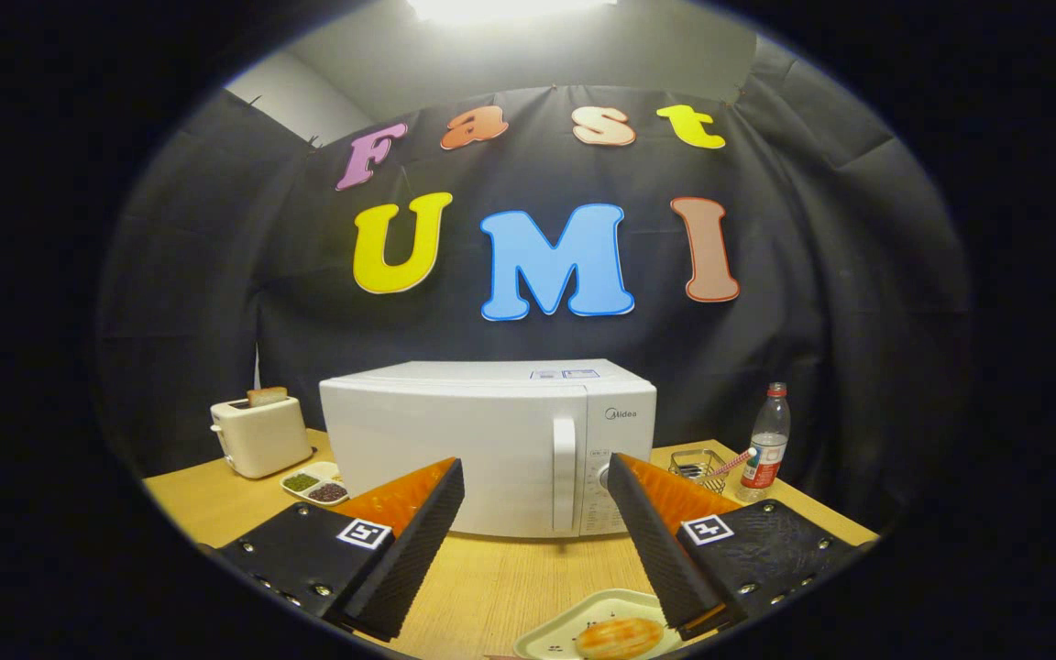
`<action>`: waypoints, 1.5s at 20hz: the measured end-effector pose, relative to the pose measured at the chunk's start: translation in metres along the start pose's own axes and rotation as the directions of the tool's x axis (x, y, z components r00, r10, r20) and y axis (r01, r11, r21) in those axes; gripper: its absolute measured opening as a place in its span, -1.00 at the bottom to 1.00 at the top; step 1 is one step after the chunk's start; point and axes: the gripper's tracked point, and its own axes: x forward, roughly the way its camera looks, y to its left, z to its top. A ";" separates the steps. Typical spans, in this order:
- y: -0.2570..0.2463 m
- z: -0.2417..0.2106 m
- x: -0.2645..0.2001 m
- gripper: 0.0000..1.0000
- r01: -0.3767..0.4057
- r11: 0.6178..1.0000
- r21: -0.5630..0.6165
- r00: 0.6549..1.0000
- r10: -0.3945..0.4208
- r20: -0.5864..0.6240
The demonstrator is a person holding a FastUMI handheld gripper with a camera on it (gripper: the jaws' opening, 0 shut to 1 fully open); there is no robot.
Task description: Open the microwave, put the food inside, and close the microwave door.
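A white microwave [488,445] stands on the wooden table [491,587] beyond my fingers, its door shut. Its vertical handle [564,474] is on the right side of the door, next to the control panel [618,458]. My gripper [535,477] is open, with a wide gap between the fingers and nothing held. The left finger [418,532] and right finger [652,532] frame the lower front of the microwave, well short of it. A pale plate [583,623] with a golden-brown bun [620,637] lies on the table close under the right finger.
A white toaster [259,435] with a slice of bread in it stands left of the microwave. A small divided dish [315,483] with dark fillings lies in front of it. Right of the microwave are a wire basket [699,466] and a plastic bottle [766,445].
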 end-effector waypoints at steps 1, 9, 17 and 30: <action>-0.001 -0.008 0.011 0.99 0.004 1.000 -0.008 1.000 -0.004 -0.011; -0.010 -0.044 0.083 0.99 0.037 0.997 0.063 0.996 -0.032 -0.087; -0.010 -0.049 0.125 0.81 0.034 0.999 0.034 0.997 -0.032 -0.068; -0.019 -0.056 0.122 -0.59 0.090 0.994 0.062 0.987 -0.080 -0.140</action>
